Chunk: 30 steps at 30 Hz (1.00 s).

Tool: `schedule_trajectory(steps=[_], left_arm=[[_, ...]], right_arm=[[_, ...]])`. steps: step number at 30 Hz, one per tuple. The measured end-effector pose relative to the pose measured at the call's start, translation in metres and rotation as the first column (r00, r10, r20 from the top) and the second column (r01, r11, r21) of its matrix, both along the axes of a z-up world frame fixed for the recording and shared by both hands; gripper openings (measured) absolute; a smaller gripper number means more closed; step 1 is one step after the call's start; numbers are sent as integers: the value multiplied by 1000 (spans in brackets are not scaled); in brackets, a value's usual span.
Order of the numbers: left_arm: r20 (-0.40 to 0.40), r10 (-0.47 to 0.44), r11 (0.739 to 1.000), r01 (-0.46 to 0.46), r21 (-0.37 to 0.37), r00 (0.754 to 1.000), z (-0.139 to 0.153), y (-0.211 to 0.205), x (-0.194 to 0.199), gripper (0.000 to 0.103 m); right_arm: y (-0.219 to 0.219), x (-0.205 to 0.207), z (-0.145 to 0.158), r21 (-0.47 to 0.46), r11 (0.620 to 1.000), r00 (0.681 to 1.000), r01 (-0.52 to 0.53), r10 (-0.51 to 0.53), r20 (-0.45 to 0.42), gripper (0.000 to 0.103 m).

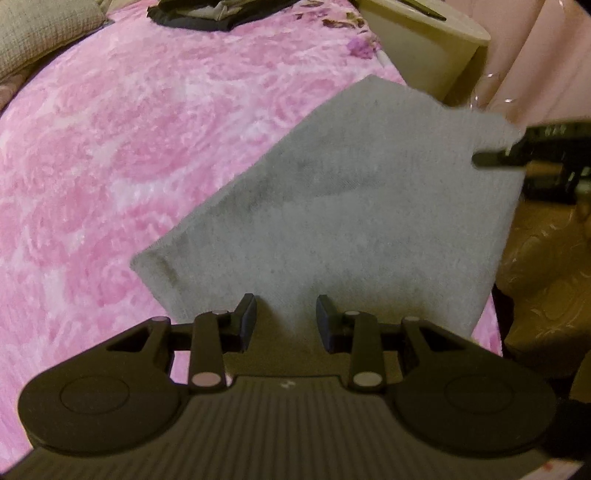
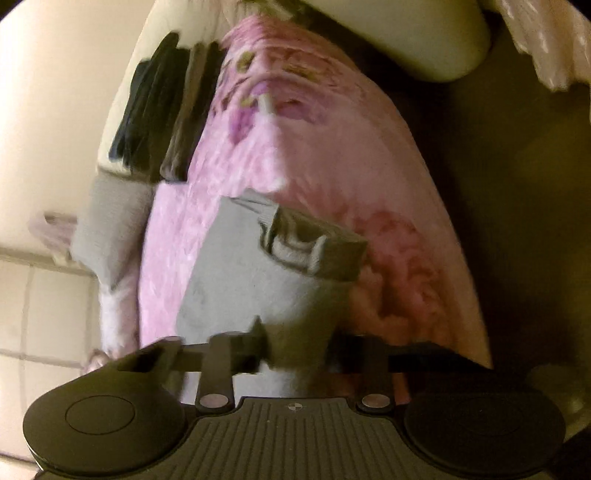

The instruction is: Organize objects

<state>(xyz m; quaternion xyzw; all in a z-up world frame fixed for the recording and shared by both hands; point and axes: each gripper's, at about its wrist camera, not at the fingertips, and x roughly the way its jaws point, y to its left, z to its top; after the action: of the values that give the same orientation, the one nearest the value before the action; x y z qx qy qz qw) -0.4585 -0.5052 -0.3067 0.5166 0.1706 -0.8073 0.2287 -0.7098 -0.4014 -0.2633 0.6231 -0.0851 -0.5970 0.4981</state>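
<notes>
A grey towel (image 1: 354, 221) is held up over a pink fluffy blanket (image 1: 129, 147). My left gripper (image 1: 286, 321) grips the towel's near edge between its fingers, with cloth bunched in the gap. My right gripper (image 1: 495, 158) shows at the right in the left wrist view, pinching the towel's far corner. In the right wrist view the towel (image 2: 258, 266) hangs from my right gripper (image 2: 299, 347), folded over at its far end, above the blanket (image 2: 332, 155).
A cream bin or box (image 1: 424, 44) stands beyond the blanket at upper right. Dark folded clothes (image 1: 221, 14) lie at the blanket's far edge and show in the right wrist view (image 2: 159, 110). A beige cushion (image 1: 40, 33) sits at upper left. A tiled floor (image 2: 37, 314) lies left.
</notes>
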Motion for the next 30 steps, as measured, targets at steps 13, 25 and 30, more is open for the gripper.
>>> schedule_trajectory(steps=[13, 25, 30], left_arm=[[-152, 378, 926, -373, 61, 913, 24, 29, 10, 30], [-166, 370, 926, -377, -12, 914, 31, 17, -54, 30], [-144, 357, 928, -369, -61, 923, 32, -20, -50, 30]], right_arm=[[-181, 68, 195, -249, 639, 673, -728, 597, -436, 14], [-292, -75, 42, -86, 887, 847, -453, 399, -353, 44], [-235, -55, 52, -111, 843, 810, -526, 458, -366, 46]])
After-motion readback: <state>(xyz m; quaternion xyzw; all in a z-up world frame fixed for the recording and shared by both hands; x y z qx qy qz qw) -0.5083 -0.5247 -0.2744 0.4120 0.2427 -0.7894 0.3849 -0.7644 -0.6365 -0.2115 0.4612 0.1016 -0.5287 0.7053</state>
